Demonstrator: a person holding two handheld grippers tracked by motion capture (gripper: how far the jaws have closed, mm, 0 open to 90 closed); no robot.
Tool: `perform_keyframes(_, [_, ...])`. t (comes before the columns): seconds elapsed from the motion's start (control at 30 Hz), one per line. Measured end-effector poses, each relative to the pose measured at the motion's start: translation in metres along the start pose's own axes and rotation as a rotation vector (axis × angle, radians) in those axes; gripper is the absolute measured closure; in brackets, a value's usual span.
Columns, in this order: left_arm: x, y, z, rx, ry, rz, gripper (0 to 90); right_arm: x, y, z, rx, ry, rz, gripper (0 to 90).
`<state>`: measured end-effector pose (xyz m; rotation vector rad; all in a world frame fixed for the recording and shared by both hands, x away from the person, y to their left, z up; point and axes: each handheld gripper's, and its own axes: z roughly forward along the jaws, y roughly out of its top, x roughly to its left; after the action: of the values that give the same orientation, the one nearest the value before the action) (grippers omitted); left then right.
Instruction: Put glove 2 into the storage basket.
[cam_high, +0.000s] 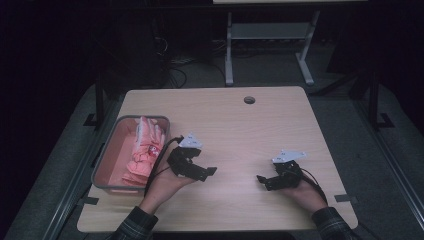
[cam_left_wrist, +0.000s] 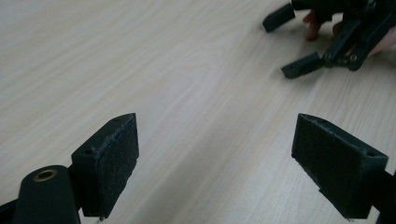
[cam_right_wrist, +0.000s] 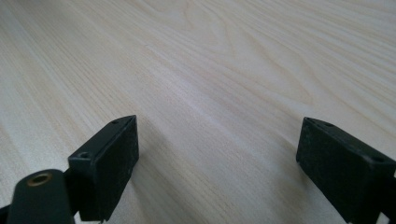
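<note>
Grippers parked wide, laundry waiting in the basket

Hands low on the wood, and we are looking at a pause rather than a grab. Our left gripper (cam_high: 202, 172) rests just beside the grey basket (cam_high: 102, 165), its jaws spread wide and holding nothing; in the left gripper view we see bare table (cam_left_wrist: 187, 70) between the two black pads (cam_left_wrist: 114, 161). It points across the table, not at the basket, which is why the right gripper (cam_left_wrist: 299, 44) turns up far off in that same view, a fingertip or two of the person's hand showing behind it.

Over on the other side, our right gripper sits well apart from the basket, jaws just as wide, and in the right gripper view there is nothing but wood grain between its pads (cam_right_wrist: 116, 158). Both are empty, and both lie near the person's edge of the table, so we read this as a ready stance.

Now the thing itself: the pink cloths (cam_high: 142, 155) are heaped inside the basket, bunched against its right wall, the side nearest our left gripper. That closeness makes the left the natural one to go in. The heap looks soft and crumpled, with something white and red mixed in near the middle; we cannot tell what it is from here.

The wide stretch of table in front of us looks like the place to lay a cloth out, and keeping the right gripper back there with open jaws suits it for taking a corner.
</note>
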<state>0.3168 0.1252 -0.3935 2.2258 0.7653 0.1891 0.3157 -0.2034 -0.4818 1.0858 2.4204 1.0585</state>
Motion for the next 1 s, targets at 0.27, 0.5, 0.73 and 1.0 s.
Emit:
perform_keyframes(0.27, [-0.01, -0.018, 0.03, 0.032, 0.014, 0.029, 14.3, 0.0, 0.0, 0.0, 0.001, 0.001, 0.0, 12.3])
perform_keyframes(0.5, [-0.016, -0.034, 0.053, 0.059, 0.034, 0.069, 14.2, 0.0, 0.0, 0.0, 0.001, 0.003, -0.002, 12.3])
perform_keyframes(0.73, [-0.022, -0.046, 0.063, 0.071, 0.054, 0.101, 13.5, 0.0, 0.0, 0.0, 0.001, 0.003, -0.002, 12.3])
perform_keyframes(1.0, [-0.022, -0.056, 0.067, -0.004, 0.016, 0.11, 12.7, 0.0, 0.0, 0.0, 0.003, 0.005, -0.004, 12.3])
